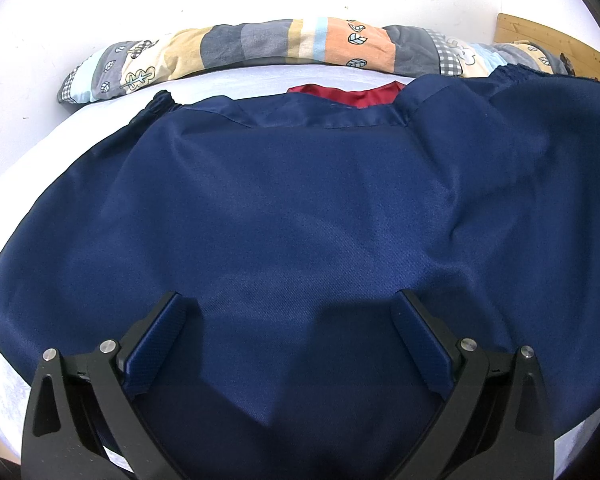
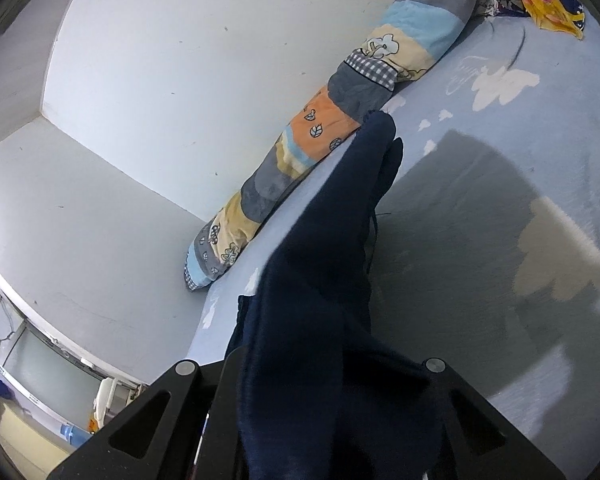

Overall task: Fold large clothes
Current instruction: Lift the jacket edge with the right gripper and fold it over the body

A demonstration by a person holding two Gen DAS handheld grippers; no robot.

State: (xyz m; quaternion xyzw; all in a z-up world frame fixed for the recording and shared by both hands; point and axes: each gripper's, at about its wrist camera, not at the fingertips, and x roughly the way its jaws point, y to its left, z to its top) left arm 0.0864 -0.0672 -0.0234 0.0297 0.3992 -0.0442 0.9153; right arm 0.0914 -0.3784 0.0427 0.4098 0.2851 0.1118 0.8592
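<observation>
Black left claw (image 1: 292, 312), blue pads (image 1: 156, 344), silver screws

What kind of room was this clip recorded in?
Most likely a bedroom: the navy garment lies spread on a bed with a pale blue cloud-print sheet, a long patchwork bolster pillow runs along the white wall, and part of a wooden bed frame shows.

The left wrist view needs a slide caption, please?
Open left hand-held gripper over navy jacket spread on bed.
</observation>
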